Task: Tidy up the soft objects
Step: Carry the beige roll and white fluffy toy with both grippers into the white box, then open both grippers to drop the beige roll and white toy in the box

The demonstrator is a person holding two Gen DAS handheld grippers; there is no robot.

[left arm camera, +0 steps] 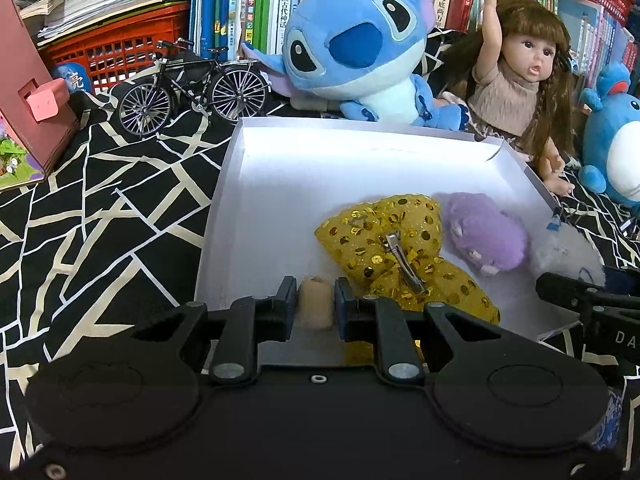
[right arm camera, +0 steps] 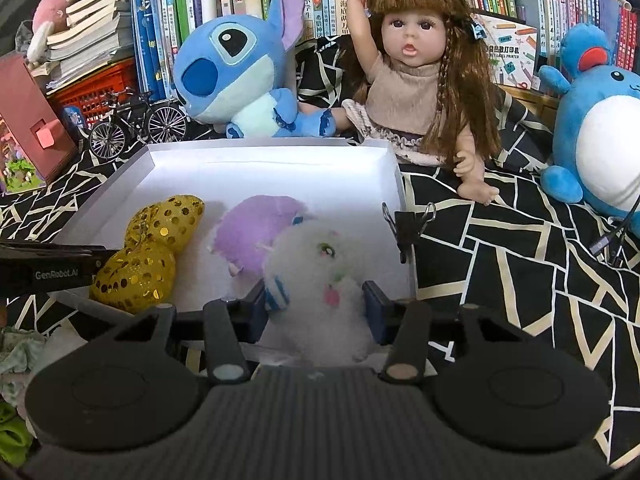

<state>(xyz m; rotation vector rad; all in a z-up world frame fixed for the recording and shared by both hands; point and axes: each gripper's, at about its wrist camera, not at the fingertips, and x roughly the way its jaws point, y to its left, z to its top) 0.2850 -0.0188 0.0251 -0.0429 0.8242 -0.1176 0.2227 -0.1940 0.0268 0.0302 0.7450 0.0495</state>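
A white shallow box [left arm camera: 280, 168] [right arm camera: 280, 168] lies on the patterned cloth. In it lie a gold sequin bow [left arm camera: 400, 248] [right arm camera: 152, 248] with a metal clip and a purple plush [left arm camera: 484, 232] [right arm camera: 256, 232]. My left gripper [left arm camera: 315, 306] is shut on a small beige soft object [left arm camera: 316, 304] over the box's near edge. My right gripper [right arm camera: 316, 304] is shut on a white fluffy plush [right arm camera: 320, 276] [left arm camera: 564, 252] over the box's near right part, touching the purple plush.
Behind the box sit a blue Stitch plush [left arm camera: 360, 52] [right arm camera: 240, 80], a doll [left arm camera: 520, 76] [right arm camera: 416, 80] and a model bicycle [left arm camera: 192, 84] [right arm camera: 136, 124]. A blue round plush [right arm camera: 600, 140] is at right. A binder clip [right arm camera: 408, 224] grips the box's right wall. Bookshelves stand behind.
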